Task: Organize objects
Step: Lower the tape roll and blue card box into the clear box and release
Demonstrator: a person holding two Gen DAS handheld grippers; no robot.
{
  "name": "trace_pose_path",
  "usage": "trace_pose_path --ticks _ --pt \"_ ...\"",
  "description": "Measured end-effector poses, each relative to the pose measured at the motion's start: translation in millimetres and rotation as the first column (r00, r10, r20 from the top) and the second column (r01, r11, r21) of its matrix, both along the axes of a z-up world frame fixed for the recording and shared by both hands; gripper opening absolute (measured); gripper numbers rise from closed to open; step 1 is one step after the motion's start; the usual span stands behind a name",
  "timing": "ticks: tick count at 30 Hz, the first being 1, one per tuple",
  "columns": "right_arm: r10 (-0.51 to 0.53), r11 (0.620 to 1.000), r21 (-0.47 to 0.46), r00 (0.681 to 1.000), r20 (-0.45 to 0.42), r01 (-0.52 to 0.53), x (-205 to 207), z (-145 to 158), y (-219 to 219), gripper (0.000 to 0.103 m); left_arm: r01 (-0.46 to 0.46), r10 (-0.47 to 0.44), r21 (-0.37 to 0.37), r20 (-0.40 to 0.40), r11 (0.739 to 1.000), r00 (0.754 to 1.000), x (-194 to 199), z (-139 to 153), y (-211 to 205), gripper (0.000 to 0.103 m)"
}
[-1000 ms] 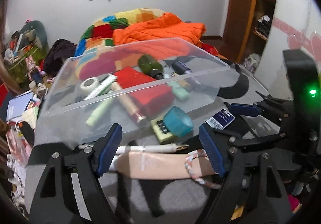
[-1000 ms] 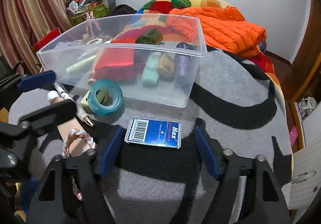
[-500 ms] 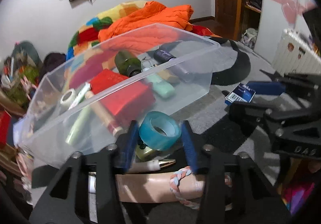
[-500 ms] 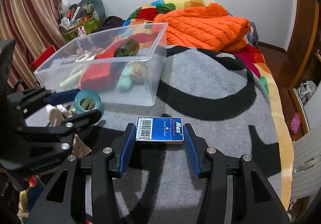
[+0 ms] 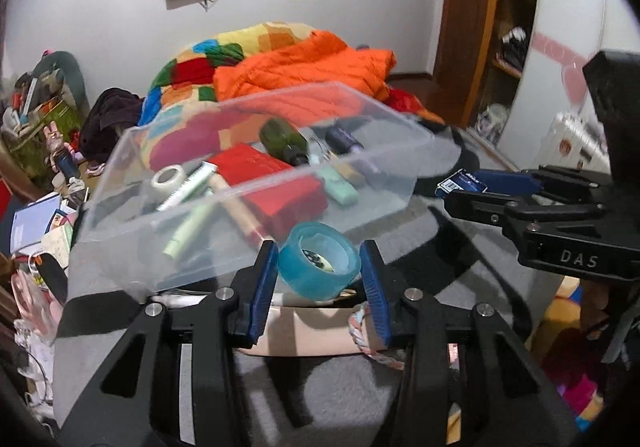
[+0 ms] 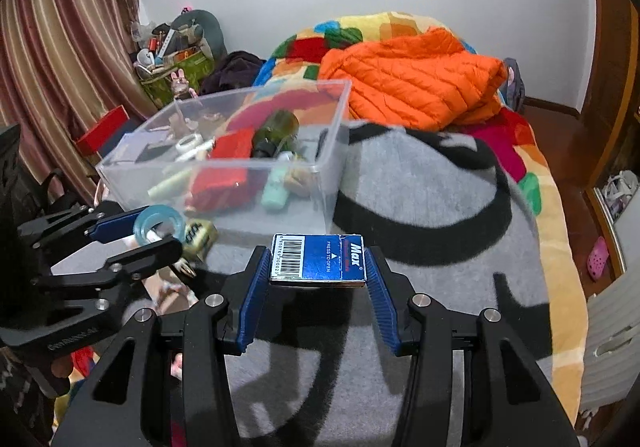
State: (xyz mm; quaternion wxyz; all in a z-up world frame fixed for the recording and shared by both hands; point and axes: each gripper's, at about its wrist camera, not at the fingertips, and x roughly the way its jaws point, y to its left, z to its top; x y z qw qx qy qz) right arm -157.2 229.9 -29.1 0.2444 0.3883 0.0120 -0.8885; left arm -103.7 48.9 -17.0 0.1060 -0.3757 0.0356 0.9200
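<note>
Your left gripper [image 5: 319,273] has its jaws clamped on the blue tape roll [image 5: 318,265], pads pressing its two sides, the roll lifted off the grey blanket [image 5: 472,287]. Your right gripper [image 6: 318,279] has its jaws clamped on the short ends of the blue staple box [image 6: 317,258], its long axis running straight across from pad to pad, also held clear of the blanket.

The clear bin [image 5: 256,183] is where both likely belong. From the left jaws its near wall sits at about 11 o'clock, just beyond the roll. From the right jaws it lies at 10 to 11 o'clock, farther off. So your left hand is nearer; both loads must clear the rim before release.
</note>
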Motion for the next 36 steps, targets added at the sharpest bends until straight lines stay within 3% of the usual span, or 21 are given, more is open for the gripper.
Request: trace_pose_path --ticks 16,36 --pt "0.053 0.999 -0.005 0.994 -0.1 -0.054 -18 42 -42 0.044 -0.083 0.095 0.091 -0.141 0.992 0.985 -5 49 -44 0.042" --pt "0.076 0.995 0.06 0.997 -0.023 -0.074 -66 10 -87 0.044 -0.134 0.136 0.104 -0.013 0.985 0.991 -69 7 -62 0.042"
